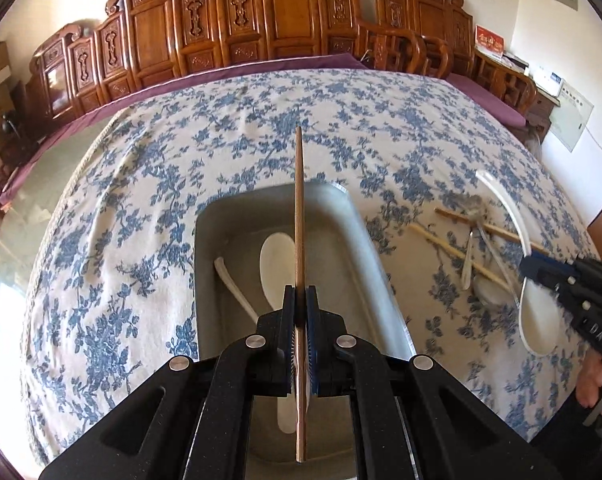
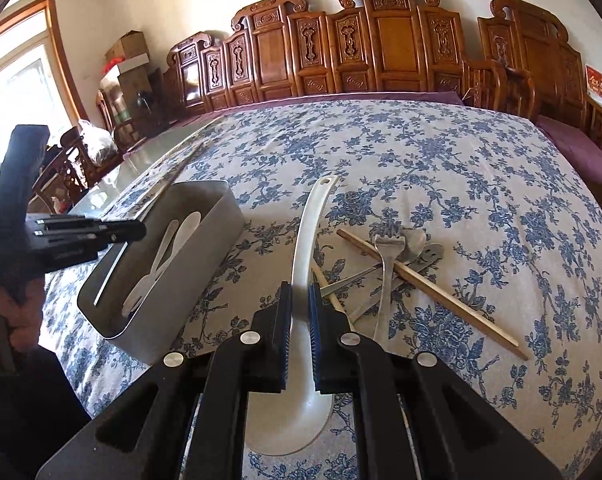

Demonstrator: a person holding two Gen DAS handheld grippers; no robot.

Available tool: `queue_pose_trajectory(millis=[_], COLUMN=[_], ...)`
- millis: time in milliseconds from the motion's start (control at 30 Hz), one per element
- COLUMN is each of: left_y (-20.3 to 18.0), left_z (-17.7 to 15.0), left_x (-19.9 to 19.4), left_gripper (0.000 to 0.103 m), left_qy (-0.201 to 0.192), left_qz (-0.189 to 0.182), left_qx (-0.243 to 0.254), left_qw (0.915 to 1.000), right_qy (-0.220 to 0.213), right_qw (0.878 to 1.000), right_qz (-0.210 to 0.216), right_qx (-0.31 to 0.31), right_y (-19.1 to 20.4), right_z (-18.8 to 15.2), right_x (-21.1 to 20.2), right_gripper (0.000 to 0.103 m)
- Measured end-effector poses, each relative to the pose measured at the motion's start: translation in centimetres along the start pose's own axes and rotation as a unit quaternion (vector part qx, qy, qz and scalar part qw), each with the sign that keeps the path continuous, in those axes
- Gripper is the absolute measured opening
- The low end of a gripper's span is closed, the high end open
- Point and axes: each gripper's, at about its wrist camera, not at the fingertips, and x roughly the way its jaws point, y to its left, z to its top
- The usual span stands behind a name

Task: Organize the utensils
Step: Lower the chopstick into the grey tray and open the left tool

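Over the grey bin [image 1: 237, 216], which already held white plastic spoons [image 1: 275, 264], the left gripper [image 1: 299, 300] pinched a wooden chopstick [image 1: 299, 200] upright between its closed pads, while the right gripper [image 2: 299, 300] clamped the white ladle [image 2: 305, 236] lying on the floral tablecloth [image 2: 461, 168] beside a fork [image 2: 385, 280] and chopsticks [image 2: 433, 296].

L tool [image 1: 300, 300] grips chopstick [image 1: 299, 200] over bin [image 1: 357, 216].

We see carved wooden panels [image 2: 385, 52] at twelve o'clock, cardboard boxes [image 2: 129, 54] at ten, floral tablecloth [image 1: 141, 200] below.
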Motion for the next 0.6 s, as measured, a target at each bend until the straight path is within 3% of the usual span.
queue_pose_trajectory(millis=[467,600], left_y=[-0.2,-0.1], left_z=[-2.0,-2.0], left_x=[2.4,2.0], left_gripper=[0.004,0.004], left_qy=[0.039,0.034], left_qz=[-0.021,-0.016], left_qx=[0.009,0.008], left_qw=[0.999,0.9993], right_qy=[0.009,0.008], right_qw=[1.0,1.0], right_qz=[0.003,0.002], right_qx=[-0.008,-0.009], right_y=[1.3,1.4], right_z=[0.0,0.0], right_x=[1.2,1.2], right_gripper=[0.01,0.01])
